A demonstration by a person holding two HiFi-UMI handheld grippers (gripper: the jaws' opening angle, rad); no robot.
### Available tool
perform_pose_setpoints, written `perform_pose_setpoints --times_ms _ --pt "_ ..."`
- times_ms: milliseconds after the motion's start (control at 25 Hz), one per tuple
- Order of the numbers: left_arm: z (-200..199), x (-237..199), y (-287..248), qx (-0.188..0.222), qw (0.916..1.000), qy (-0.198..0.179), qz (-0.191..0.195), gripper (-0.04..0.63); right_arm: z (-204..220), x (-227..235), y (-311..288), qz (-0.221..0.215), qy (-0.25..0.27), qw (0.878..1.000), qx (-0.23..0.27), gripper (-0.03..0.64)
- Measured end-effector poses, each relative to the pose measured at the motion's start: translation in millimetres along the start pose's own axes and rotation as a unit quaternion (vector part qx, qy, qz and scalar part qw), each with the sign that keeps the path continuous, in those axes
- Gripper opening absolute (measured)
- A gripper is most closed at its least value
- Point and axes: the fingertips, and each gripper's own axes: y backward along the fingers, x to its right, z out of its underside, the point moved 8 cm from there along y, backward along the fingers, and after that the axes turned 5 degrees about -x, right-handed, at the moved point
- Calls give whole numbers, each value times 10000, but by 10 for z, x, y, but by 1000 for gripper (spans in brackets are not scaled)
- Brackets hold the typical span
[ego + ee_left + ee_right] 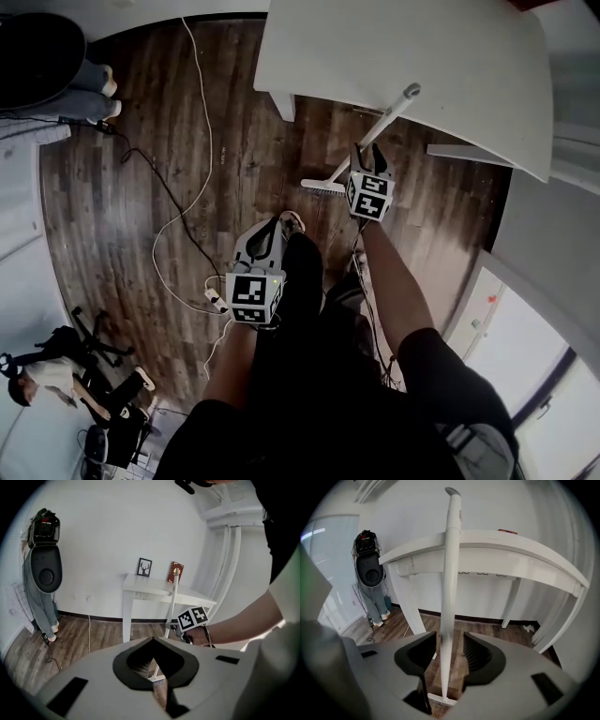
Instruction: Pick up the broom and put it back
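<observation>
A white broom (382,124) leans against the edge of the white table (403,56), its brush head (323,186) on the wood floor. My right gripper (367,156) is open, and the broom's handle (449,583) stands upright between its jaws. A little gap shows on each side of the handle. The brush head (440,699) shows below the jaws. My left gripper (281,225) hangs lower and to the left, over the floor, its jaws meeting at the tips with nothing held. In the left gripper view the broom (173,601) and the right gripper (193,618) stand ahead of the left gripper (152,641).
White and black cables (178,206) trail over the floor to a power strip (216,298). A person in jeans (44,606) stands by the far wall. Another person (37,375) with equipment is at lower left. Two small frames (145,567) stand on the table.
</observation>
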Motion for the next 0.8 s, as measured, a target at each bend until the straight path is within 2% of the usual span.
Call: perform_pose_setpoints --times_ms 160,240,440,800 --pt "41 -3 2 16 9999 133 -84 0 -5 20 -127 69 8 9999 120 185" --pt "76 37 22 -5 9999 147 -69 0 -5 -12 -114 -62 124 9997 184 104" --pt "105 190 61 -27 10000 76 44 0 133 -118 168 -440 279 9983 258 101" --pt "-41 525 175 351 9994 -51 57 0 192 -198 653 -971 988 9892 477 100"
